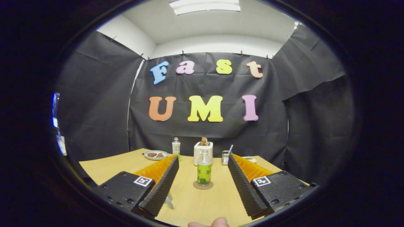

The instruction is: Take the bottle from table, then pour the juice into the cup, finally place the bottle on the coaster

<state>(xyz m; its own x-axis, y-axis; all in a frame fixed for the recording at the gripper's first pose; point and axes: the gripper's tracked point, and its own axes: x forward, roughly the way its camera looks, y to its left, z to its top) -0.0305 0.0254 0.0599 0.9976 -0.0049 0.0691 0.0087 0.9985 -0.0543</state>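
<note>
Bottle (204,170) stands on coaster (203,185) between our wide-open, empty jaws (task apparently finished); we back straight off, keeping clear of it

The gripper (203,176) (fingers spread wide) frames the bottle (204,170) standing on its coaster (203,186).

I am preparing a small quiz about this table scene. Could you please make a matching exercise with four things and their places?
Things:
1. bottle with green label
2. plate
3. toaster
4. gripper

Places or states:
A. open, fingers either side of the bottle
B. far left of the table
C. standing on the coaster
D. behind the green-label bottle

Pairs: 1-C, 2-B, 3-D, 4-A
</note>
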